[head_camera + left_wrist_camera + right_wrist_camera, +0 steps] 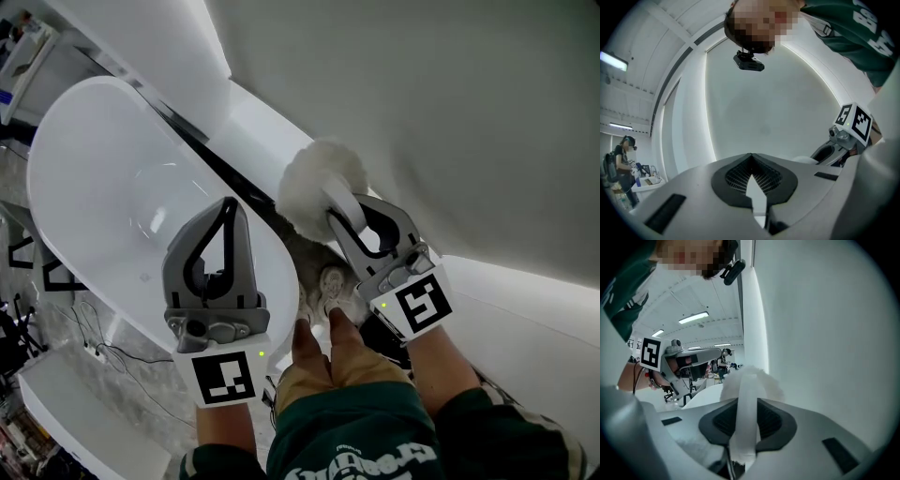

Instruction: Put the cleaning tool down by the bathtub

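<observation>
The cleaning tool is a white fluffy duster head (319,185) on a flat white handle (343,208). My right gripper (359,214) is shut on that handle, holding the head out past the white bathtub's (103,178) right rim and close to the wall. In the right gripper view the handle (745,420) runs up between the dark pads to the fluffy head (761,380). My left gripper (228,206) hovers over the tub's near end, its tips meeting with nothing between them. In the left gripper view the left gripper (751,157) points at the pale wall.
A large pale wall panel (422,112) stands right behind the duster. The person's shoes (333,292) stand in the narrow gap between tub and wall. A white ledge (530,309) runs at right. Cables (108,354) lie on the floor left of the tub. Another person (621,161) stands far off.
</observation>
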Action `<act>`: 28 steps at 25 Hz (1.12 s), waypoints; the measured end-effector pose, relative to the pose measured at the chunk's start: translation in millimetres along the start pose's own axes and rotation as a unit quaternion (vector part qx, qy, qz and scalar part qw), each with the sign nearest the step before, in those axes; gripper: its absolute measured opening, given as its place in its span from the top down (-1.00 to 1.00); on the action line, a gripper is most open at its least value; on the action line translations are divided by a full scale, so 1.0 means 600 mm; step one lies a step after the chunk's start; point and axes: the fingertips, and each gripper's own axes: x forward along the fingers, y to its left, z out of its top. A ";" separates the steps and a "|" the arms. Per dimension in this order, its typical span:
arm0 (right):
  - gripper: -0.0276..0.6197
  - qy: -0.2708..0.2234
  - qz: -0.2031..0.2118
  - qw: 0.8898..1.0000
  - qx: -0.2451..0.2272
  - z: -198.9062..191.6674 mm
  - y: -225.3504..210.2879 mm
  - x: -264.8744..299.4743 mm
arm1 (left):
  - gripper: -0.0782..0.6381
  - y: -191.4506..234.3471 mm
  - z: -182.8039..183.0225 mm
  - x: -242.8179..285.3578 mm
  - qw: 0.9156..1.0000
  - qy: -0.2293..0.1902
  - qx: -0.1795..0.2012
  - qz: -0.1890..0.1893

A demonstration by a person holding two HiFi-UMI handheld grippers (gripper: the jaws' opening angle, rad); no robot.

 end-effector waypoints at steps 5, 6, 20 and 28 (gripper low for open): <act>0.63 0.043 0.005 0.999 0.001 -0.047 -0.002 0.038 | 0.76 0.013 -0.020 -0.002 1.000 0.000 -0.018 0.007; 0.63 0.049 0.007 0.999 0.000 -0.054 -0.002 0.042 | 0.76 0.013 -0.022 -0.002 1.000 0.000 -0.019 0.010; 0.63 0.137 0.030 0.990 -0.011 -0.178 -0.026 0.144 | 0.76 0.028 -0.085 -0.007 0.998 0.018 -0.040 0.041; 0.63 0.207 0.040 0.977 0.008 -0.278 -0.024 0.208 | 0.76 0.036 -0.114 -0.007 0.997 0.031 -0.059 0.036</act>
